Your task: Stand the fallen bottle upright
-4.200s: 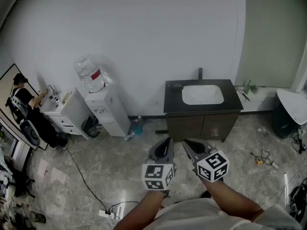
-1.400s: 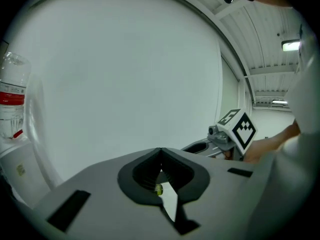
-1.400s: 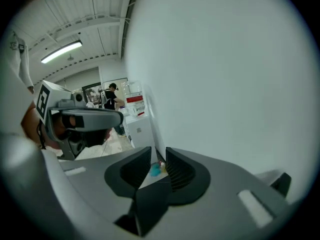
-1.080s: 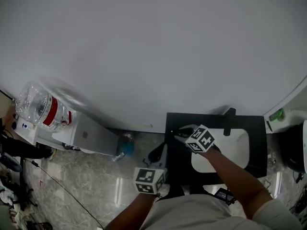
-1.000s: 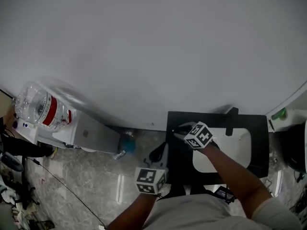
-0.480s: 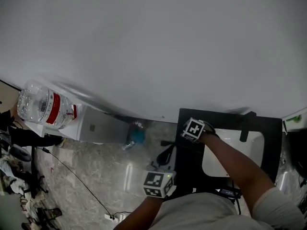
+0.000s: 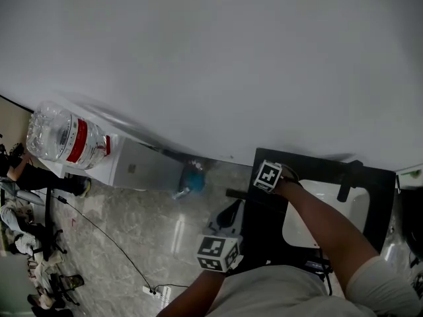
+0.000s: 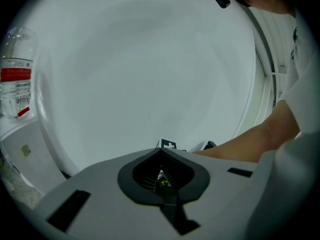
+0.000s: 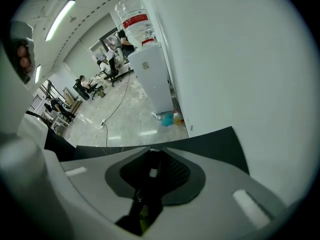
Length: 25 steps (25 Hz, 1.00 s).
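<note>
A small dark bottle (image 7: pixel 236 194) lies on its side at the back left corner of the black countertop (image 7: pixel 264 226). My right gripper (image 7: pixel 255 191) points steeply down over it, marker cube on top. In the right gripper view the bottle (image 9: pixel 145 194) fills the gap between the jaws, which are closing on it; the right gripper (image 9: pixel 150 151) looks over the counter's edge at the floor. My left gripper (image 7: pixel 229 213) hangs shut and empty in front of the counter's left end. In its own view the left gripper (image 8: pixel 161 153) faces the white wall.
A white basin (image 7: pixel 317 210) with a black faucet (image 7: pixel 349 177) is set in the counter to the right. Left of the counter stand a white water dispenser (image 7: pixel 142 167) with a big clear jug (image 7: pixel 66 139) and a blue thing (image 7: pixel 193 180) on the floor. A cable (image 7: pixel 112 240) crosses the tiles.
My right gripper has dropped onto the counter's back left corner and come down over the dark bottle. The left gripper has sunk a little. The head view has swung leftward.
</note>
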{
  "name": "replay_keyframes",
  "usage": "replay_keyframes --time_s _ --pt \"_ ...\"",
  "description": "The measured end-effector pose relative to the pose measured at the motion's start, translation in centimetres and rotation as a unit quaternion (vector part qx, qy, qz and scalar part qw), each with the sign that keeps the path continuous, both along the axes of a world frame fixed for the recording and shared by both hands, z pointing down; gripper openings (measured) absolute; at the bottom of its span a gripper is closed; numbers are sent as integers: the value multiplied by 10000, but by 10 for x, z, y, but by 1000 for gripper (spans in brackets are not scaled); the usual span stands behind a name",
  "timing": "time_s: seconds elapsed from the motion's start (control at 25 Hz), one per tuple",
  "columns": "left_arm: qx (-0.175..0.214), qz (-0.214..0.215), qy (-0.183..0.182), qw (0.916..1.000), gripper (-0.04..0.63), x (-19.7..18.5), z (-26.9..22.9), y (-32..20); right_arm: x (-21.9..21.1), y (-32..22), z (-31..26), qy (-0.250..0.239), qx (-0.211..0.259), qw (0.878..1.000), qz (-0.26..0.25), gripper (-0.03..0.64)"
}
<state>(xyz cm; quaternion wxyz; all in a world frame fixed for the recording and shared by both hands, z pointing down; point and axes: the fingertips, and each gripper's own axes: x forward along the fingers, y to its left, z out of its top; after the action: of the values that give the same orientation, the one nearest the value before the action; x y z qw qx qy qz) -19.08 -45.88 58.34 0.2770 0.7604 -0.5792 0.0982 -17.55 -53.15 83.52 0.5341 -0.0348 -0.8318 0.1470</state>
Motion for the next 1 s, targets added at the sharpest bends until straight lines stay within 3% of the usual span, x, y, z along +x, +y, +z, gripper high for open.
replay_keyframes --time_s 0.4,0.76,1.0 --pt "140 70 121 9998 8 8 -8 -4 16 -11 -68 -1069 770 9898 549 57" --pt "294 353 156 9988 8 31 -26 -2 40 -10 -137 -1921 1485 9634 1139 57" --pt "450 550 89 9974 8 46 -41 1 63 -2 -157 -2134 1754 9490 1522 57"
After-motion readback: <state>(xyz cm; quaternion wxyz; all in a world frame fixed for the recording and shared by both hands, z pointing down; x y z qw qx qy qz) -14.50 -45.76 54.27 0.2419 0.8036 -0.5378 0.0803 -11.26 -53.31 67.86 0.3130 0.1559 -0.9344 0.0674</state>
